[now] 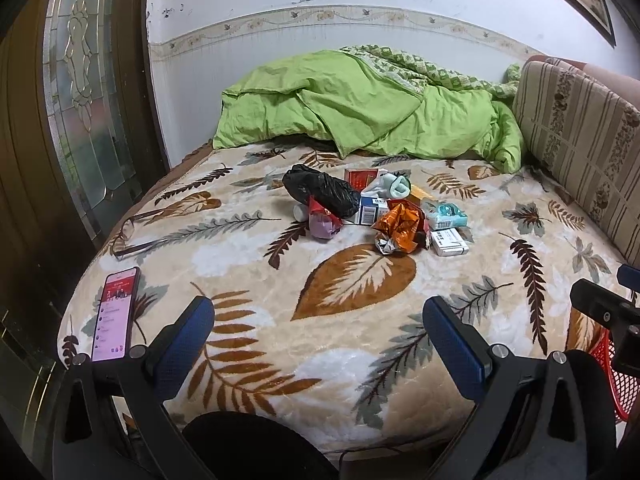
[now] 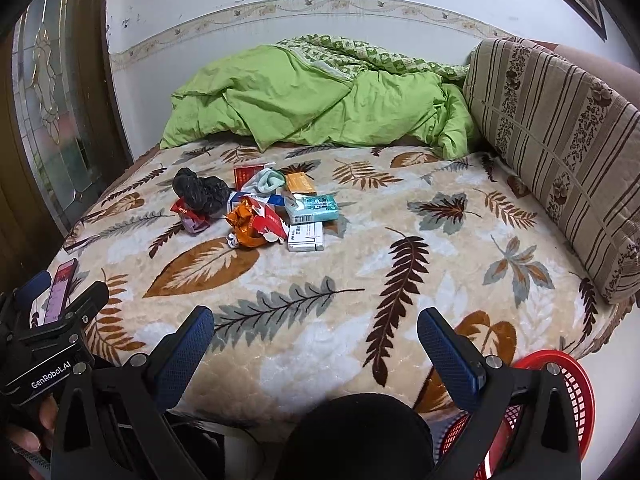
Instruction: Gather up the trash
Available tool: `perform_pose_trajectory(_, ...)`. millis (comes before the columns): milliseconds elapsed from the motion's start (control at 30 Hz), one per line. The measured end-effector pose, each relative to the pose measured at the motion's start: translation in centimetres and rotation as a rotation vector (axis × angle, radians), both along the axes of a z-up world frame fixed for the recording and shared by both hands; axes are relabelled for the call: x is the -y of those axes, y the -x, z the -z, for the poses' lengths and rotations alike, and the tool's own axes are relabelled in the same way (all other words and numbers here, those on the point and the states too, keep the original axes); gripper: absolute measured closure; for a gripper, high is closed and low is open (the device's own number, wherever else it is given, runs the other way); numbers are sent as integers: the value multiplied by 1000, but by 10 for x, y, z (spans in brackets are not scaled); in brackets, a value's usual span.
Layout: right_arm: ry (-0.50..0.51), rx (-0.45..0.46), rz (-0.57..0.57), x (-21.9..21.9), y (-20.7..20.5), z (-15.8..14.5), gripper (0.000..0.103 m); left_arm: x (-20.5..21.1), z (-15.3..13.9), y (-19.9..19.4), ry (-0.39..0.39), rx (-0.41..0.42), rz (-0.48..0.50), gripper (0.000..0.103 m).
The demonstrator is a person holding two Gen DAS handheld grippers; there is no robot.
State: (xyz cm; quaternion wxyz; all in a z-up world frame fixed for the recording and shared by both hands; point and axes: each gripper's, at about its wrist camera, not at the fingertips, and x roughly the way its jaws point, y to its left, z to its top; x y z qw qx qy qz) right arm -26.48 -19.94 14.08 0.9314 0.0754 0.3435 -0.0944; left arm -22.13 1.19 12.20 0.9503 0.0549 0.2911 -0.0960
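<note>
Ahead of both grippers, well apart from their wide, empty jaws, the trash pile lies on the bed, nearer the left gripper than the right gripper.

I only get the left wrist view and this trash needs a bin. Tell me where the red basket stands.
Observer: The red basket sits off the bed's near right corner, close by the right tongs.
Operator: Report those tongs.
Observer: Open, holding nothing.
Operator: Check who has my left tool.
Observer: A hand grips the body behind the left tongs.
</note>
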Motion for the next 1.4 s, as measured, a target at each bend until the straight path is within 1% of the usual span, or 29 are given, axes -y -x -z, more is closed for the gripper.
perform_pose_trajectory(233,0,-3,1,1,-1,3,1,-6,2,3,2,-5,3,0)
perform_pose_trajectory(267,0,-2,0,1,-1,2,1,-1,2,-2,3,-11,-1,0)
perform_pose_trajectory(567,1,-10,-1,4,0,6,1,-11,13,-2,5,-20,-3,0)
perform_pose_trajectory(600,3,-11,-1,4,0,6,1,-1,3,-2,0,-14,0,0)
perform_pose_trajectory(1100,-2,-24,-6,8,-1,9,1,1,10,-3,1,-31,-1,0)
perform_pose_trajectory(1400,-30,-41,2,14,-5,14,1,5,17,-5,1,-49,0,0)
